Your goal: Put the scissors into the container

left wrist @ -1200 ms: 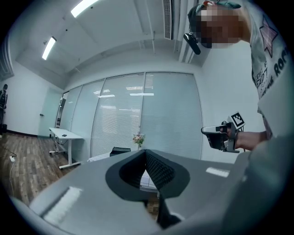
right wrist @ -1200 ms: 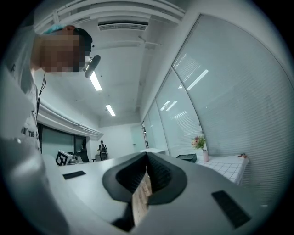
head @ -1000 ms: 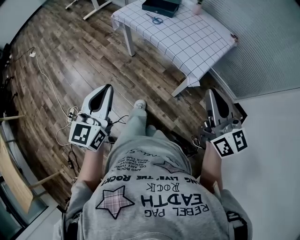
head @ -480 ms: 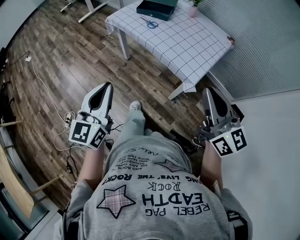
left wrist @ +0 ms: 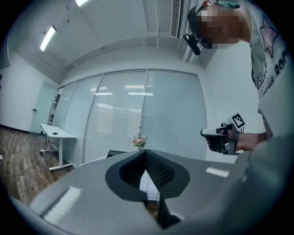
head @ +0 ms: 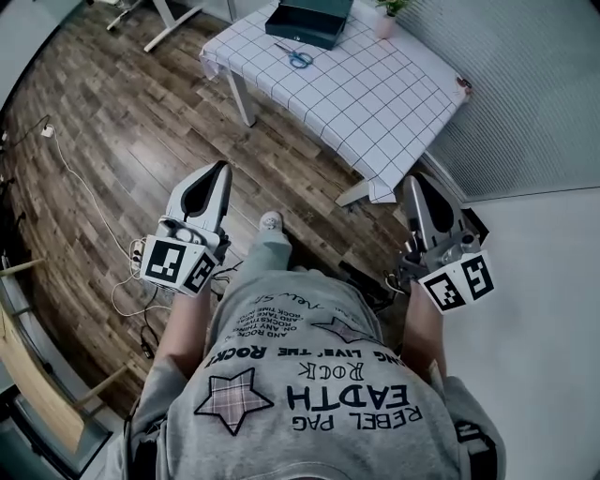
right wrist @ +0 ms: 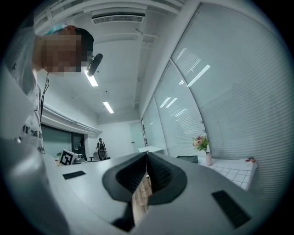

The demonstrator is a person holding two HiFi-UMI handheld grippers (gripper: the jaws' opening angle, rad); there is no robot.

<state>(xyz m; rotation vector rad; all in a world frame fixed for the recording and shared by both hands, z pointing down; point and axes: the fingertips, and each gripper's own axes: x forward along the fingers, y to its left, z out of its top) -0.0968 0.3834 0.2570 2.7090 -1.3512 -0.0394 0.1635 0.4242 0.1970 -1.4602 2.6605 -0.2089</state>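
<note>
The brown plank floor (head: pixel 122 141) looks like wood, with visible grain and a low satin sheen. The white black-gridded tablecloth (head: pixel 375 84) is smooth and matt and hangs in soft folds at the corners. The dark teal rectangular container (head: pixel 309 21) has smooth, faintly glossy walls that could be metal or plastic, the small scissors (head: pixel 294 56) have blue plastic-looking handles, and the left gripper (head: pixel 223 169) and right gripper (head: pixel 412 180) have matt grey plastic shells with black, finely ribbed, rubbery-looking pads (left wrist: pixel 158 172), beside the person's grey printed T-shirt (head: pixel 309 375) of soft matt cloth.
</note>
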